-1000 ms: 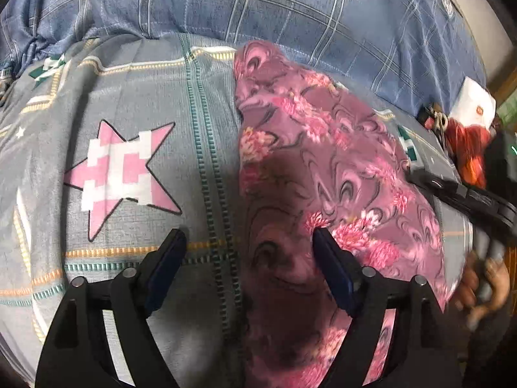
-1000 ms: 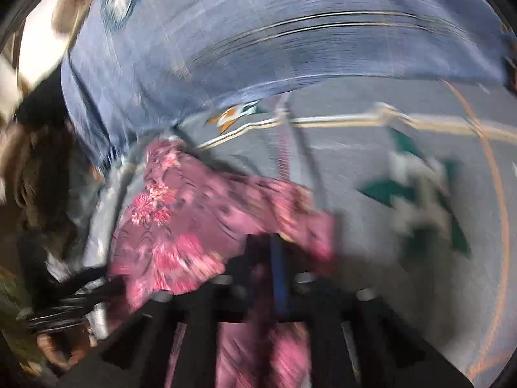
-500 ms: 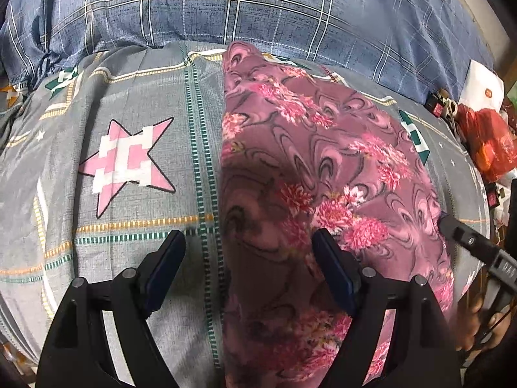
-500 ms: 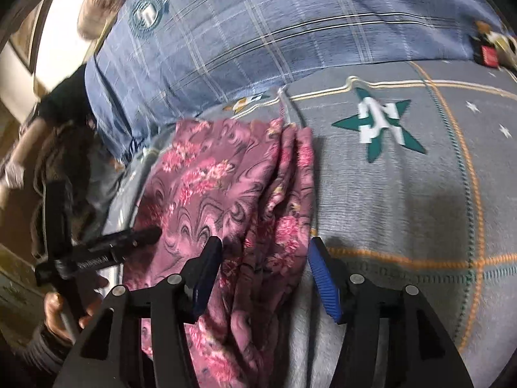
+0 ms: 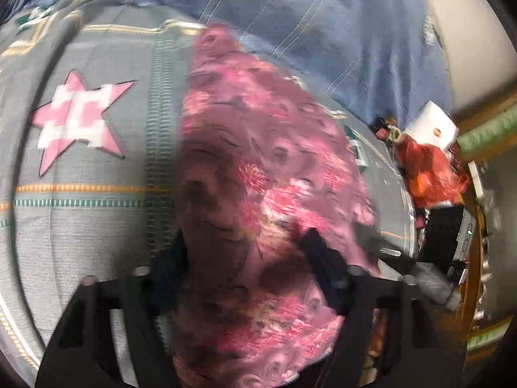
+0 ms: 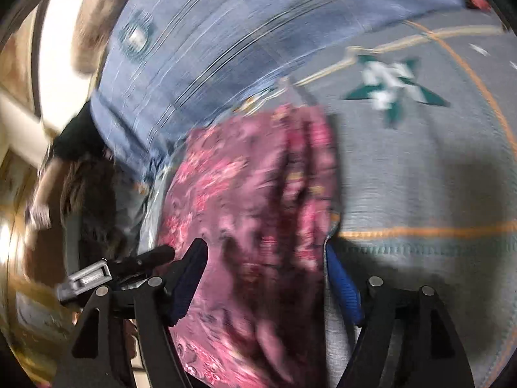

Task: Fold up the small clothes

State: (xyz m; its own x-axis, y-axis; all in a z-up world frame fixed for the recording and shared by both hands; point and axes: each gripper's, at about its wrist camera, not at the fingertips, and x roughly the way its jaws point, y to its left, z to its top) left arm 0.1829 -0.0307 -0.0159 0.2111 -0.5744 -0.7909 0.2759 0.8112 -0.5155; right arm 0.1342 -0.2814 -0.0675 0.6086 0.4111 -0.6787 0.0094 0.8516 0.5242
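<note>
The garment [image 5: 258,174], a pink-and-mauve floral piece, is lying flat on the bed [image 5: 80,213], on a grey sheet with a pink star [image 5: 76,123] to its left and a blue plaid quilt [image 5: 307,26] bunched beyond it. Both views are blurring.

The left gripper [image 5: 245,258] is hovering over the near part of the garment with its fingers spread wide, grasping nothing; the cloth is showing between them.

The right gripper [image 6: 265,278] is also hanging above the garment, fingers released and apart, with the gathered, ridged right edge of the cloth running up between them. Its right finger [image 6: 342,287] is sitting just at that edge, where the grey sheet begins. A green star [image 6: 394,84] is lying on the sheet beyond.

A red bag [image 5: 433,174] and a white box [image 5: 433,129] are sitting off the bed's far right corner.
</note>
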